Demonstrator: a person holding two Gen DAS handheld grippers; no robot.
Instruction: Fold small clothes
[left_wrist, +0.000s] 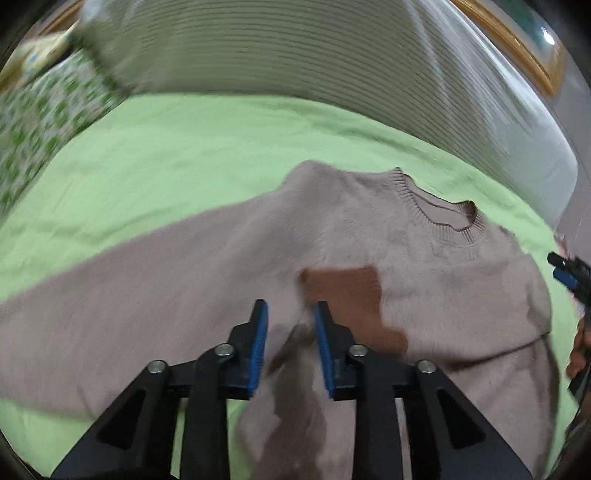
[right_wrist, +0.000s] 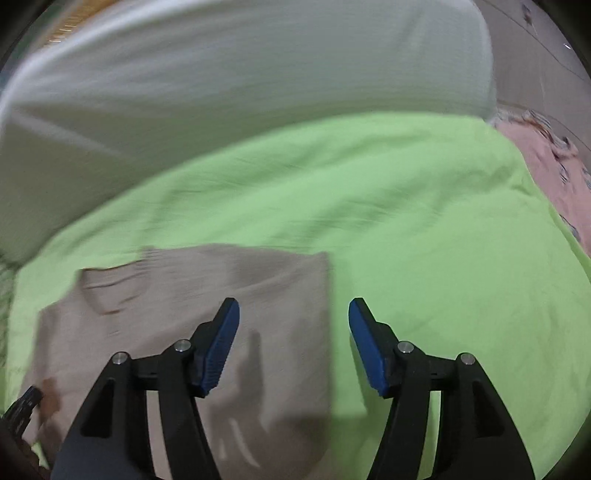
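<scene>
Left claw (left_wrist: 290, 306) spread, empty, right claw (right_wrist: 293, 306) spread wider, beige sweater (left_wrist: 369, 236) below, brown patch (left_wrist: 347, 291) perhaps unlettered

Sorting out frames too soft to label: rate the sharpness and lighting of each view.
Left wrist view: sweater smeared by motion, collar fairly crisp, left gripper sharp, glare at upper right. Right wrist view: blurrier overall, green sheet streaked, gripper shadow on the sweater, fisheye corners dark.

Light green sheet (left_wrist: 221, 147), spread flat. White ribbed bedding (left_wrist: 295, 48), bulky, along far side. Green-and-white floral fabric (left_wrist: 48, 114), far left. Pink printed fabric (right_wrist: 554, 173), far right edge.
</scene>
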